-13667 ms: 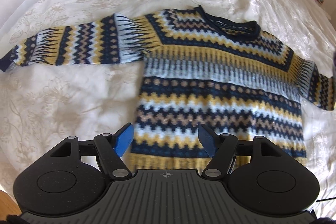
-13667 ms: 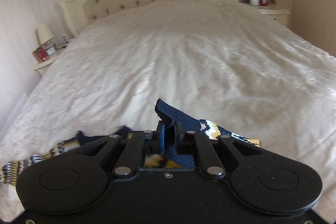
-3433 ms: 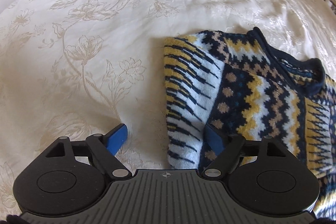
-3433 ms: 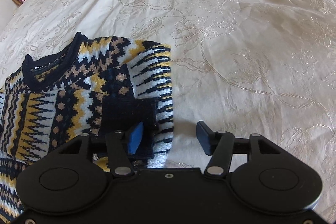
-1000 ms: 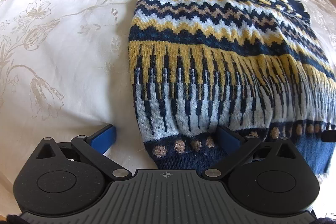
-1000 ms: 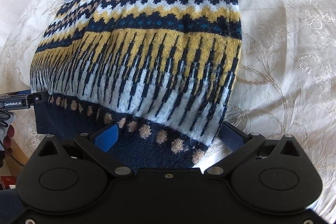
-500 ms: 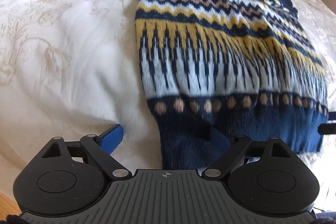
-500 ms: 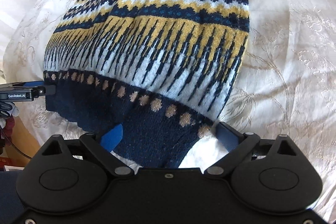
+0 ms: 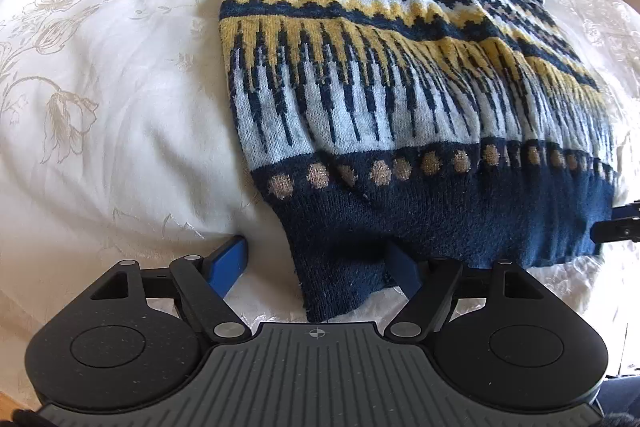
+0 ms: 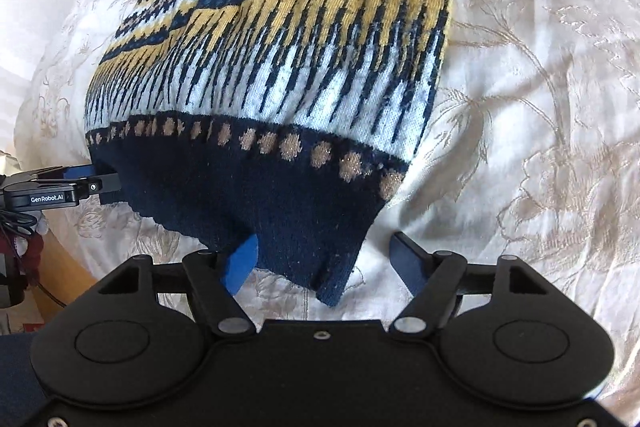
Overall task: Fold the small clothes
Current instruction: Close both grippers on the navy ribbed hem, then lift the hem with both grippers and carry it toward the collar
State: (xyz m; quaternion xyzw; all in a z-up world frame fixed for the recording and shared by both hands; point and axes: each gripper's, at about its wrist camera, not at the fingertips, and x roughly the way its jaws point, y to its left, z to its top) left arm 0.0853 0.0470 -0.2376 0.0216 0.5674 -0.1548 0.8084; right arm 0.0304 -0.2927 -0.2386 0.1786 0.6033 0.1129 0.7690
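A knitted sweater (image 9: 380, 75) in navy, yellow and pale blue lies on the cream bedspread (image 9: 100, 107) with its sleeves folded in. Its navy hem (image 9: 440, 219) faces me. My left gripper (image 9: 316, 263) stands over the hem's left corner. The jaws are closing with the corner between them, and the left finger (image 9: 228, 263) is still clear of the cloth. My right gripper (image 10: 324, 259) straddles the hem's right corner (image 10: 332, 267), also closing. Its right finger (image 10: 408, 261) is apart from the knit, so the hem (image 10: 260, 195) is not pinched.
The hem lies at the bed's near edge. Beyond that edge, at the lower left of the right wrist view, are wooden floor (image 10: 66, 267) and dark cables (image 10: 16, 223). The other gripper (image 10: 56, 187) shows at the sweater's far corner. Bare bedspread (image 10: 540, 107) spreads on both sides.
Both pairs of jaws have narrowed over the last second. Each gripper has drawn back along the sweater, so a navy hem corner now lies between its fingers.
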